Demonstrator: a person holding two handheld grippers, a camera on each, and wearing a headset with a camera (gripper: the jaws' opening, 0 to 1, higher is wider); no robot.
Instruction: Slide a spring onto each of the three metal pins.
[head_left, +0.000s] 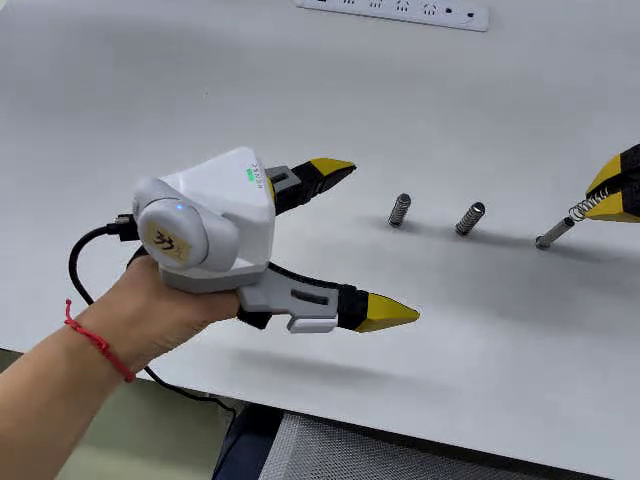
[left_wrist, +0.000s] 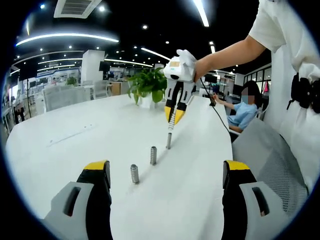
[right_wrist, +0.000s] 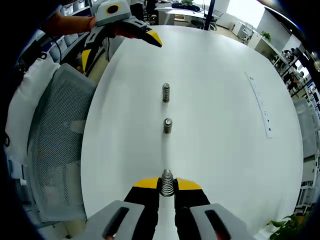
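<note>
Three metal pins stand in a row on the white table (head_left: 300, 90). Two carry springs: the left one (head_left: 400, 209) (left_wrist: 134, 173) (right_wrist: 166, 92) and the middle one (head_left: 470, 218) (left_wrist: 153, 155) (right_wrist: 167, 125). The third pin (head_left: 553, 234) (left_wrist: 169, 141) leans bare at its lower part. My right gripper (head_left: 618, 193) (left_wrist: 174, 111) (right_wrist: 167, 186) is shut on a spring (head_left: 588, 205) (left_wrist: 172, 121) (right_wrist: 167, 179) held over that pin's top. To the left of the row, my left gripper (head_left: 375, 242) (left_wrist: 166, 170) hovers open, holding nothing.
A white power strip (head_left: 395, 10) (right_wrist: 257, 100) lies at the table's far side. A grey mesh chair (right_wrist: 55, 150) (left_wrist: 270, 160) stands at the near edge. A potted plant (left_wrist: 147, 85) sits at the table's end, and a seated person (left_wrist: 245, 107) is beyond it.
</note>
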